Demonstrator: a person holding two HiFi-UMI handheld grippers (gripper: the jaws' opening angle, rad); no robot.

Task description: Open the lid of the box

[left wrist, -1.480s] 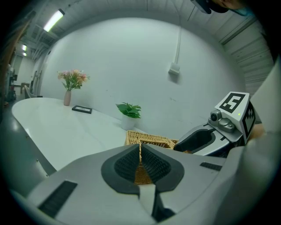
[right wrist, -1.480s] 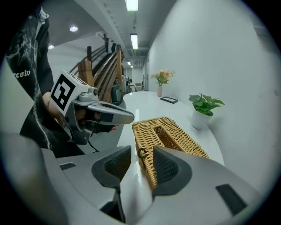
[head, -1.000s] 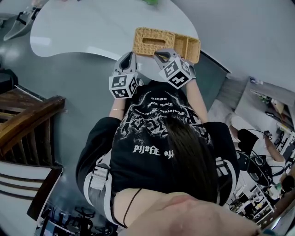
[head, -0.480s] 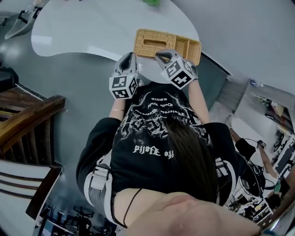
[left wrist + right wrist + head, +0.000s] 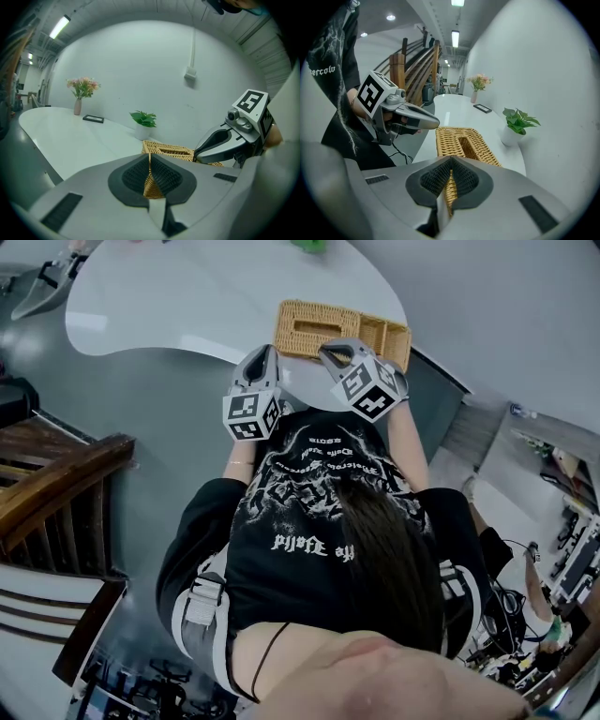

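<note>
Very little has changed over the last second, and that matters for the task. In the head view the right hand-held gripper [image 5: 336,352] has edged slightly to the right and its marker cube has rolled a touch. The left hand-held gripper [image 5: 261,357] sits where it was. The wicker box [image 5: 323,324] has not shifted. It rests on the white counter [image 5: 187,296] at the near right edge, just beyond both sets of tips.

Both hand-held grippers are narrow, with nothing held. In each gripper view the dark pads meet at the tips, and the weave seen through the small wedge below them belongs to the box farther off, not to anything pinched. The right gripper view looks along the box top, where the lid with its long slot seems to lie flat and seated. The left one points at the box's near corner. From the head view alone we cannot tell whether the right tips touch the near rim.

We judge that the opening has not begun and this is a pause before the reach. With both pairs of jaws closed, one of them would have to part to take the lid's edge, or slip under it as a wedge.
</note>
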